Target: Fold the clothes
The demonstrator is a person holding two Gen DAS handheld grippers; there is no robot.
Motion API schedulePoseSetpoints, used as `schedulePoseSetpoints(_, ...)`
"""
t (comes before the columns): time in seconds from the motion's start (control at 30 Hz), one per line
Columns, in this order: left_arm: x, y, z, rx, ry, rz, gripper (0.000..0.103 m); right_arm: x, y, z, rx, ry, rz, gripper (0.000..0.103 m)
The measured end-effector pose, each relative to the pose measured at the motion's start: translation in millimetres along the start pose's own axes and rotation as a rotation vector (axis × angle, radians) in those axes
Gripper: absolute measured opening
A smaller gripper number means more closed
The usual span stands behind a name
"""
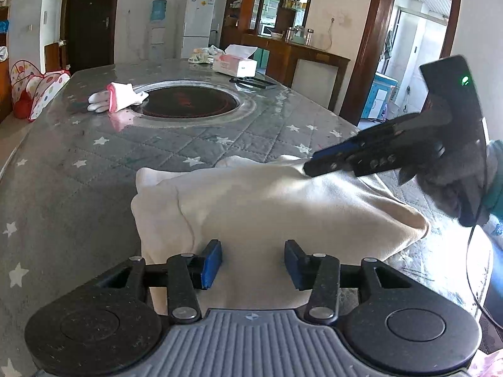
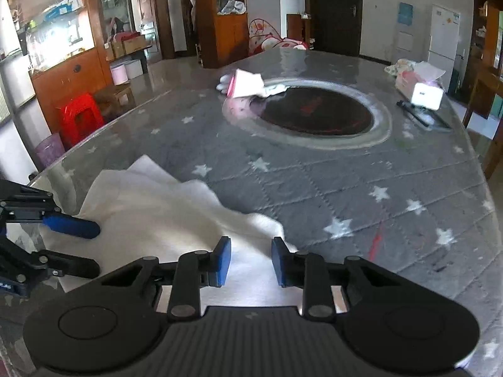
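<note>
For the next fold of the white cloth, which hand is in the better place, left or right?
Probably the right. The right tongs sit over the loose corner of the white cloth with cloth between their pads. The left tongs stand open over the folded bulk, gripping nothing.

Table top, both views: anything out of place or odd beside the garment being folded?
A white glove with a pink cuff lies half over the rim of the round inset cooktop, an odd spot. The cream garment looks rumpled, not flat.

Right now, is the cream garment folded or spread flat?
Folded: the cream garment lies as a compact bundle on the table, with doubled layers and rounded fold edges at its left end.
</note>
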State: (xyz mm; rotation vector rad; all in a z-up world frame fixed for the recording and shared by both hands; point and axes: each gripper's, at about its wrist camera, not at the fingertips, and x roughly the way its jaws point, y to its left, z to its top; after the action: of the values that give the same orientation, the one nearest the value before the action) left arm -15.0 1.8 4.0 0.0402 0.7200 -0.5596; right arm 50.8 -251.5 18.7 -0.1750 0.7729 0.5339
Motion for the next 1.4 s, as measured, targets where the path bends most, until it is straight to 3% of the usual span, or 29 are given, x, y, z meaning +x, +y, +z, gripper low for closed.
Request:
schedulePoseSetpoints(0.3,2,-2,1,0.012,0.002,0.010,0.052,-58,1,-36,-0.099,0.040,-0.083,0.027)
schedulePoseSetpoints(0.47,2,-4,0,0.021,0.006,0.022,0.052,-61,3,-63,-0.119,0.076,-0.114,0.028)
schedulePoseSetpoints(0.63,3,-5,2,0.021,0.014,0.030,0.053,-70,2,-67,-0.116,0.039,-0.148,0.030)
schedulePoseSetpoints(0.83,0,-6,2,0.022,0.019,0.040,0.055,-81,20,-66,-0.167,-0.003,-0.095,0.030)
schedulePoseSetpoints(0.97,-2,-7,1,0.029,0.020,0.048,0.056,-70,19,-74,-0.169,0.034,-0.112,0.033)
schedulePoseSetpoints(1.1,-9,-11,2,0.037,0.014,0.066,0.060,-82,24,-68,-0.169,0.000,-0.110,0.034)
schedulePoseSetpoints(1.4,-13,-39,-4,0.125,-0.011,0.092,0.060,-72,65,-57,-0.220,-0.058,0.007,0.033)
